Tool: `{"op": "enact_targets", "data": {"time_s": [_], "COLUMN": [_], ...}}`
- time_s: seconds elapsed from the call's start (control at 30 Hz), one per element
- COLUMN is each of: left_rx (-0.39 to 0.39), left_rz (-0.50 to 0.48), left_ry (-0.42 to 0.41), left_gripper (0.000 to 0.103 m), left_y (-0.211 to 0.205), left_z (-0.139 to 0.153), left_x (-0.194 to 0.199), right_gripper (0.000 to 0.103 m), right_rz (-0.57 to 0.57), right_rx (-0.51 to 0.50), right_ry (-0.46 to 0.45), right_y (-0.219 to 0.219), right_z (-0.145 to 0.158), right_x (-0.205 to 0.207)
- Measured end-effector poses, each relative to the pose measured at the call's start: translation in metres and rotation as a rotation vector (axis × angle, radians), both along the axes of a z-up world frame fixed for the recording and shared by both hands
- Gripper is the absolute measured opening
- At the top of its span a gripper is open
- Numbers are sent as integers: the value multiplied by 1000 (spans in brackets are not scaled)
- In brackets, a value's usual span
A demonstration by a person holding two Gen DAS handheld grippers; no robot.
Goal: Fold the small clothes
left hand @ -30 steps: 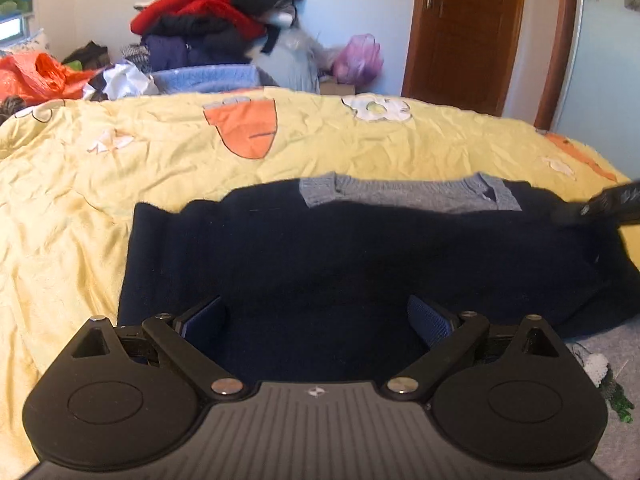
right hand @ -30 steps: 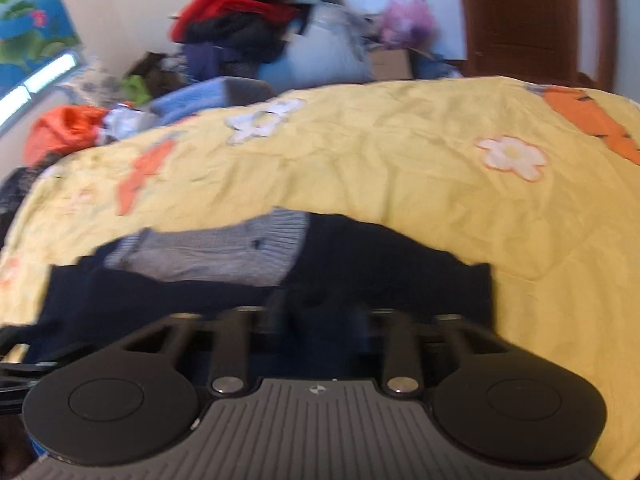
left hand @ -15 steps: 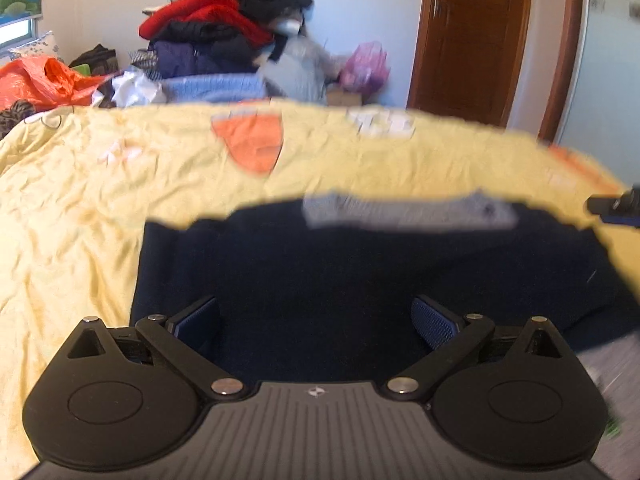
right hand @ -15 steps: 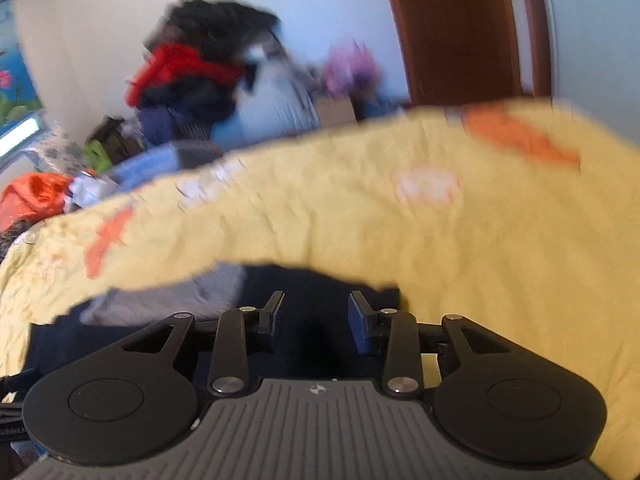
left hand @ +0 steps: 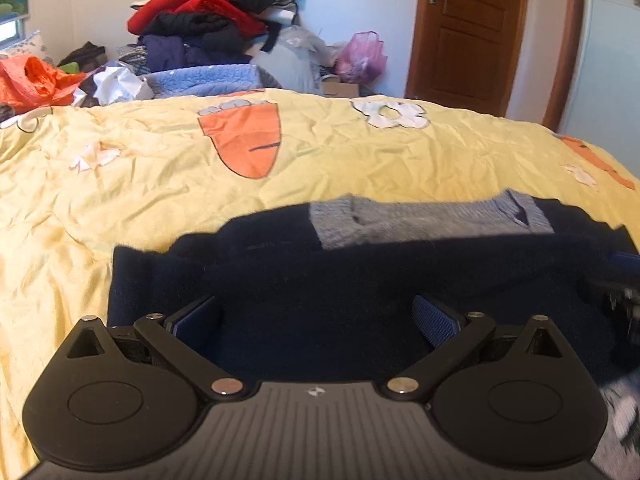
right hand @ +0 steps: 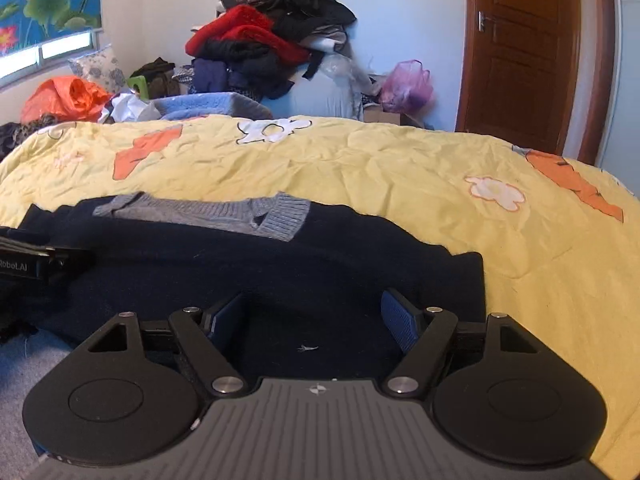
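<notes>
A dark navy sweater (left hand: pixel 360 280) with a grey knit band (right hand: pixel 216 212) lies spread on the bed's yellow quilt (left hand: pixel 320 160). The left tool (left hand: pixel 316 320) hovers released over its near edge. The right tool (right hand: pixel 316 320), jaws just opening, apparently grips nothing.

The fuzzy matt navy knitted sweater (left hand: pixel 360 280) has a ribbed grey wool collar band (right hand: pixel 224 214). The crinkled yellow cotton bedspread (right hand: pixel 380 168) looks soft. Far right, the brown wooden door (right hand: pixel 520 52) shines, varnished.
</notes>
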State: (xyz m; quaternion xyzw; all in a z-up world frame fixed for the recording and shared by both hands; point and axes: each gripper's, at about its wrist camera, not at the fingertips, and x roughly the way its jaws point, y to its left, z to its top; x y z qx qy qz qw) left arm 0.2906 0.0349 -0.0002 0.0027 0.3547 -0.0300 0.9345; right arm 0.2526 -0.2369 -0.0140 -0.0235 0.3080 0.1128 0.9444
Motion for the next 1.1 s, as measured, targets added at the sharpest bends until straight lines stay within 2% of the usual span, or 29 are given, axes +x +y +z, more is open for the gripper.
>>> {"op": "enact_targets", "data": {"time_s": [0.03, 0.1, 0.17, 0.27, 0.37, 0.47, 0.53, 0.57, 0.63, 0.67, 0.7, 0.73, 0.77, 0.8, 0.87, 0.93, 1.0, 1.03, 1.1], "left_rx": [14, 51, 65, 62, 95, 17, -27, -39, 1, 40, 49, 79, 149, 206, 211, 247, 310, 326, 294], "left_rz": [7, 30, 39, -3, 38, 94, 114, 121, 144, 141, 114, 98, 110, 124, 108, 105, 104, 103, 80], "left_ry": [-4, 6, 27, -51, -87, -29, 17, 34, 62, 34, 19, 15, 13, 8, 10, -3, -21, -18, 11], "left_gripper": [103, 103, 103, 103, 103, 103, 103, 98, 77, 59, 47, 20, 10, 10, 10, 10, 10, 10, 12], "left_y": [-2, -6, -4, 14, 40, 66, 74, 74, 70, 65, 61, 56, 50, 48, 51, 47, 38, 35, 35], "left_z": [1, 7, 22, 39, 41, 36, 29, 24, 15, 14, 15, 17, 17, 16, 14, 13, 9, 10, 18], "left_x": [1, -7, -29, -83, -117, -123, -119, -115, -108, -108, -108, -108, -107, -106, -106, -107, -109, -110, -120], "right_gripper": [79, 81, 76, 82, 82, 82, 81, 78, 75, 66, 57, 31, 8, 8, 8, 8, 9, 13, 28], "right_rz": [6, -17, -71, -35, -90, -206, -234, -213, -146, -111, -89, -71, -56, -72, -133, -166, -155, -154, -156], "right_rx": [-52, -78, -27, 124, 162, 212, 250, 250, 192, 139, 66, 3, -5, 1, 39, 131, 70, 53, 91], "right_ry": [-4, 22, 51, 24, 29, 88, 161, 184, 178, 168, 147, 121, 114, 121, 124, 129, 105, 101, 124], "right_y": [9, 16, 9, -17, -55, -97, -110, -107, -91, -80, -68, -60, -57, -61, -80, -97, -85, -80, -80], "right_z": [0, 5, 18, 35, 38, 31, 21, 17, 12, 9, 7, 6, 6, 9, 9, 5, 4, 4, 8], "right_x": [0, 4, -6, -50, -84, -95, -93, -92, -93, -94, -94, -95, -95, -93, -93, -94, -98, -98, -100]}}
